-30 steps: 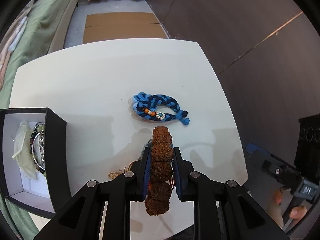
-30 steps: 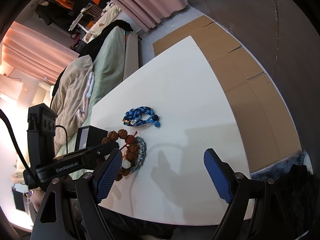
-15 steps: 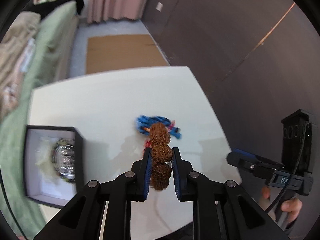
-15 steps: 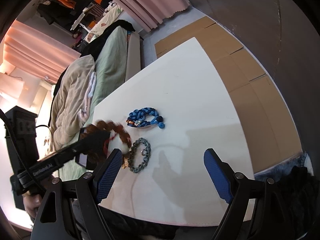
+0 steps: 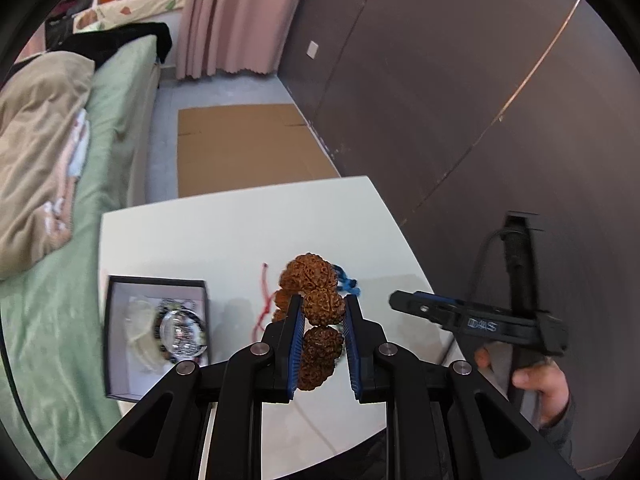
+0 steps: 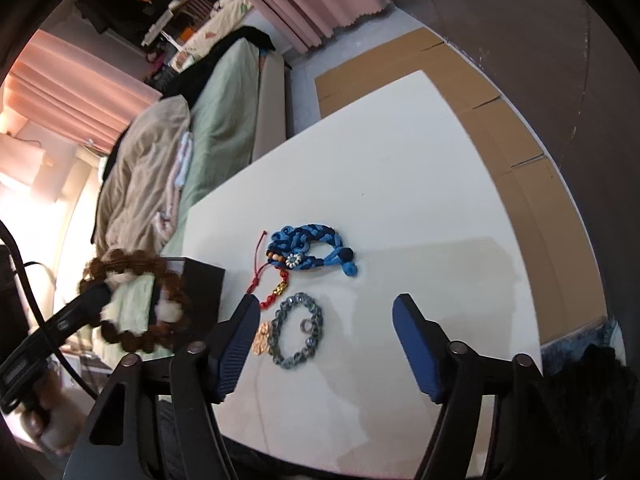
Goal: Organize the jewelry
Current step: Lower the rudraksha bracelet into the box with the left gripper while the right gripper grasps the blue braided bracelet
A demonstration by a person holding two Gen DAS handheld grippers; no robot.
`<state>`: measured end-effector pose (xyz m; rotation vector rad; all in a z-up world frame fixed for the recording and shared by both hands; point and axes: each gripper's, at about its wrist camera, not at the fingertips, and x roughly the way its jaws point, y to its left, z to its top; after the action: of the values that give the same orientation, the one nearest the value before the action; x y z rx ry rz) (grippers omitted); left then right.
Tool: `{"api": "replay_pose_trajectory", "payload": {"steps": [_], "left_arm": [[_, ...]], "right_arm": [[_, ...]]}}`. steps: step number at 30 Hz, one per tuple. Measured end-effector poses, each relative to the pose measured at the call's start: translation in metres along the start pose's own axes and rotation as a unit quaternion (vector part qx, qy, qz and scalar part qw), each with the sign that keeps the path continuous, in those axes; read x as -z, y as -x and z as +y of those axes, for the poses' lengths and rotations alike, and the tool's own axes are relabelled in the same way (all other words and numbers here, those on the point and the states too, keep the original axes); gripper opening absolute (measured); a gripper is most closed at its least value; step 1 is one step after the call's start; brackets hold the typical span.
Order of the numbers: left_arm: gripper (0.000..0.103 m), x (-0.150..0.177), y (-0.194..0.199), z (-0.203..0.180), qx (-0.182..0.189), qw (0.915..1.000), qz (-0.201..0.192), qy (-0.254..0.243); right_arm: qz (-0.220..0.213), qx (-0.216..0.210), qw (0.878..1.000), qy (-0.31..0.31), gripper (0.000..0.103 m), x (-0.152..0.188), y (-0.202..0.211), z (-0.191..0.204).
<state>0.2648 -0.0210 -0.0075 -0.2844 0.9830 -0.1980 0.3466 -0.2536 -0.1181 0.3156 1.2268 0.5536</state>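
Note:
My left gripper (image 5: 320, 320) is shut on a bracelet of big brown knobbly beads (image 5: 318, 308) and holds it in the air above the white table (image 5: 224, 232). The right wrist view shows that bracelet (image 6: 136, 304) hanging blurred at the left, over the black jewelry box (image 6: 200, 292). The open box (image 5: 156, 336) lies low on the left and holds a silver bangle and pale pieces. My right gripper (image 6: 326, 340) is open and empty above a grey-blue chain bracelet (image 6: 298, 336). A blue braided bracelet (image 6: 312, 250) and a red cord bracelet (image 6: 272, 288) lie on the table.
A small gold charm (image 6: 262, 338) lies beside the chain bracelet. A green bed (image 5: 120, 92) with a beige blanket runs along the table's left side. Flat cardboard (image 5: 244, 144) lies on the floor beyond the table. A dark wall (image 5: 440, 80) stands at the right.
My left gripper has lifted the brown bead bracelet off the table and carried it up and left toward the box. The chain bracelet and red cord beneath it are now uncovered. The right gripper has barely moved.

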Motion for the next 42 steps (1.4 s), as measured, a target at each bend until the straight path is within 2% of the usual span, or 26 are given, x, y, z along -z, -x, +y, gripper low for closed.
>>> {"api": "replay_pose_trajectory", "payload": {"steps": [4, 12, 17, 21, 22, 23, 24, 26, 30, 37, 40, 42], "left_arm": [[0.020, -0.003, 0.013, 0.016, -0.013, 0.9997, -0.014, 0.013], [0.020, 0.000, 0.028, 0.054, -0.037, 0.9978, -0.028, 0.048], [0.020, 0.004, 0.038, 0.072, -0.045, 0.9965, -0.034, 0.062], [0.020, 0.008, 0.042, 0.084, -0.049, 0.9956, -0.035, 0.072], [0.020, 0.008, 0.041, 0.087, -0.048, 0.9955, -0.033, 0.074], [0.020, 0.009, 0.039, 0.088, -0.047, 0.9956, -0.032, 0.075], [0.020, 0.010, 0.036, 0.090, -0.045, 0.9956, -0.029, 0.076], [0.020, 0.012, 0.031, 0.091, -0.041, 0.9957, -0.024, 0.080], [0.020, 0.014, 0.011, 0.094, -0.034, 0.9958, -0.009, 0.085], [0.020, 0.015, -0.017, 0.099, 0.003, 0.9952, 0.010, 0.097], [0.020, 0.016, -0.034, 0.110, -0.018, 0.9936, 0.031, 0.107], [0.020, 0.020, -0.045, 0.120, -0.016, 0.9909, 0.048, 0.125]], "right_arm": [[0.019, 0.016, 1.000, 0.015, 0.060, -0.012, -0.021, 0.011], [0.051, 0.025, 0.996, 0.075, 0.060, -0.023, -0.053, 0.051], [0.075, 0.062, 0.990, 0.104, 0.060, -0.028, -0.081, 0.069], [0.083, 0.114, 0.982, 0.125, 0.060, -0.029, -0.103, 0.077], [0.083, 0.121, 0.981, 0.127, 0.047, -0.029, -0.103, 0.076], [0.084, 0.127, 0.980, 0.127, 0.027, -0.028, -0.105, 0.075], [0.089, 0.125, 0.980, 0.124, 0.027, -0.027, -0.106, 0.073], [0.077, 0.109, 0.984, 0.118, 0.011, -0.026, -0.097, 0.070], [0.055, 0.104, 0.986, 0.114, 0.011, -0.021, -0.074, 0.066], [0.012, 0.087, 0.992, 0.095, 0.011, -0.011, -0.023, 0.057], [-0.004, 0.079, 0.993, 0.087, 0.011, -0.006, -0.003, 0.056], [-0.012, 0.073, 0.994, 0.082, 0.011, -0.003, 0.007, 0.058]]}}
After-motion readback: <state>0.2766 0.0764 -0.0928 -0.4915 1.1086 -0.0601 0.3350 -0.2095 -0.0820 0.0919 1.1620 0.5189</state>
